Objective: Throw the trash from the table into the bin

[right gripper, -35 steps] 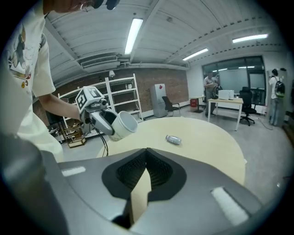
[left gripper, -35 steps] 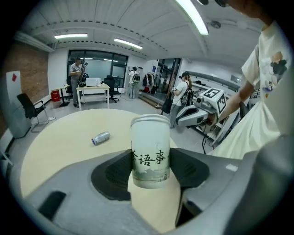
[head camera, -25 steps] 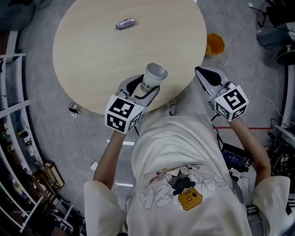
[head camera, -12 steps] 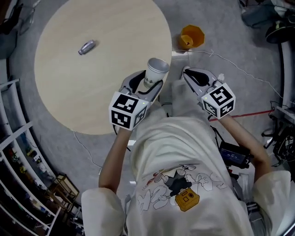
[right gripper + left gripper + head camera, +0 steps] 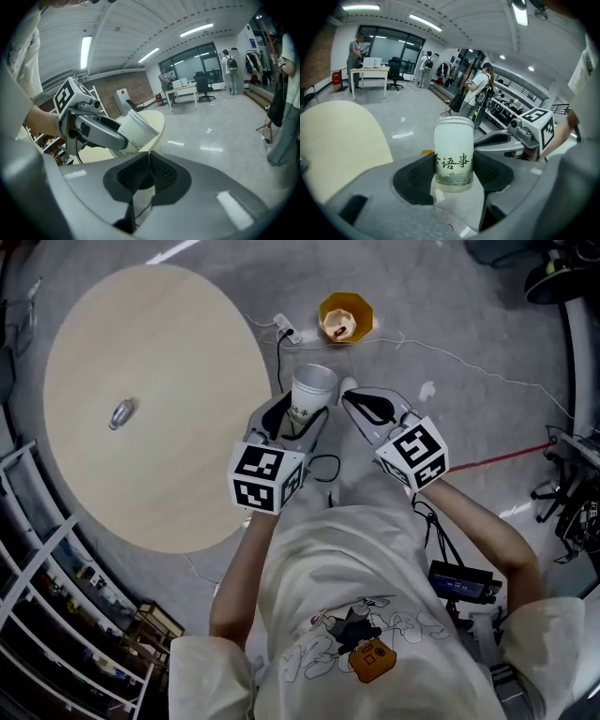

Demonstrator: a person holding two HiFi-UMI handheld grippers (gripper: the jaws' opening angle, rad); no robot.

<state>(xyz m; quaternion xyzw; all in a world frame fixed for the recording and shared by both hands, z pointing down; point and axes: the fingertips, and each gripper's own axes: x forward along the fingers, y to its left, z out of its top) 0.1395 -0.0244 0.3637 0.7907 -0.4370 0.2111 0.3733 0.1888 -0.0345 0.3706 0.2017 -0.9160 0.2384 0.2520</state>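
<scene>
Swung off the surface (image 5: 150, 381), my left gripper (image 5: 296, 420) now holds the paper cup (image 5: 312, 392) over the floor, fingers clamped on its base, with the bin (image 5: 345, 317) close at one o'clock. The drop looks near. My right gripper (image 5: 366, 407), empty, has just been closing, fingers together. The cup stands mouth-up, its long axis near vertical. Grey trash (image 5: 122, 413) lies on the surface at nine o'clock.

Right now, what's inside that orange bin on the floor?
Inside the orange bin, one small scrap, pale with a reddish bit, lies at the bottom. It is too small to name, and the bin's wall may cover more.
</scene>
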